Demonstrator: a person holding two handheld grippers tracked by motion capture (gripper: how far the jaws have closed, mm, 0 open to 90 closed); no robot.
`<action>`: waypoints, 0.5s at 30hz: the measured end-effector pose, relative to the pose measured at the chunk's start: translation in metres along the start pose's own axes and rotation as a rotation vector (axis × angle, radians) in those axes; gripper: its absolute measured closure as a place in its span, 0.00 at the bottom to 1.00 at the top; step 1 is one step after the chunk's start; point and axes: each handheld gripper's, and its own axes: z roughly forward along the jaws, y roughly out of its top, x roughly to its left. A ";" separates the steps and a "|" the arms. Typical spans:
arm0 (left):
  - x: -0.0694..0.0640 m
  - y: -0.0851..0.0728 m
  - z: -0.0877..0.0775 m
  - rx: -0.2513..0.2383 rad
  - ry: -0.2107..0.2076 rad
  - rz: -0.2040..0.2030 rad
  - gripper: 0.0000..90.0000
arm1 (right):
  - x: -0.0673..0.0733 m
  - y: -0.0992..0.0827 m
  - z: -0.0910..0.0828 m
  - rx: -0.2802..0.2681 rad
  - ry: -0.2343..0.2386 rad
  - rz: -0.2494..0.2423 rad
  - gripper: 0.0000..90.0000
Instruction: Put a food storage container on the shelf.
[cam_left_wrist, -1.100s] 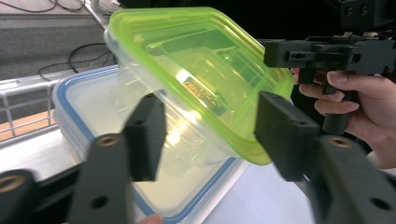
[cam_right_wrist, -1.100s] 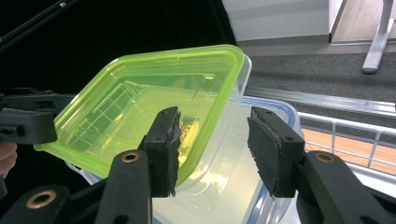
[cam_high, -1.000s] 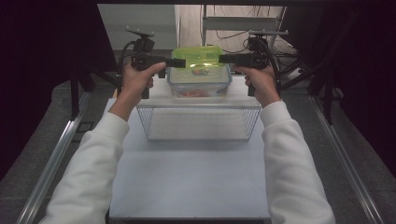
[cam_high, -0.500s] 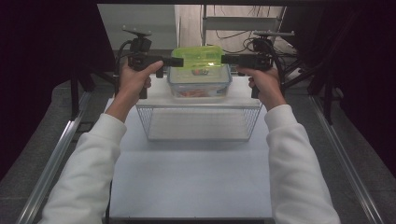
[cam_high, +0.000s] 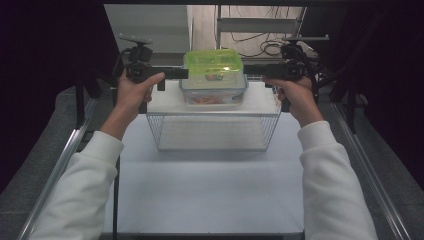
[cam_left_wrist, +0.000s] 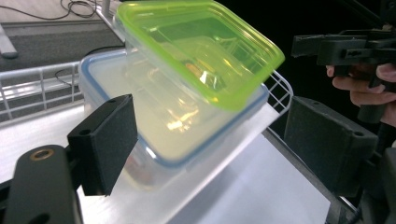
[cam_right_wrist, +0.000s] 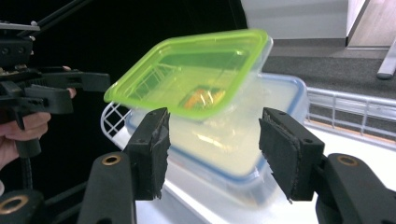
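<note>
A white table (cam_high: 210, 200) runs forward between two metal rails (cam_high: 60, 170), with grey floor on either side and dark curtains closing in the room left and right. Beyond the far edge lie a pale floor and a tangle of black cables (cam_high: 265, 47).

On the far half of the table stands a wire basket (cam_high: 215, 132) turned bottom up, with a white board (cam_high: 165, 97) laid across its top as a shelf. On that board sits a clear box with a blue-edged lid (cam_high: 214, 92). On top of it rests a smaller clear box with a green lid (cam_high: 213, 65), which sits tilted across the blue-edged lid in both gripper views.

The left gripper (cam_high: 172, 74) is held just beside the green-lidded box on its left, jaws wide apart with nothing pressed between them. The right gripper (cam_high: 260, 75) is held just to its right; its jaws have just been opening and stand apart, the pads (cam_right_wrist: 152, 149) off the boxes. The basket's wire wall stands between the person's sleeves (cam_high: 330, 190) and the boxes.
</note>
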 end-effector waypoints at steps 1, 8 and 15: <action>-0.001 -0.003 -0.003 0.000 0.000 0.001 0.19 | 0.000 -0.002 -0.003 0.003 0.000 -0.001 0.47; -0.008 -0.028 -0.018 0.013 -0.022 0.027 0.21 | -0.002 -0.024 -0.022 0.017 0.016 -0.020 0.46; -0.010 -0.069 -0.027 0.065 -0.042 0.060 0.21 | -0.006 -0.064 -0.035 0.078 0.053 -0.051 0.44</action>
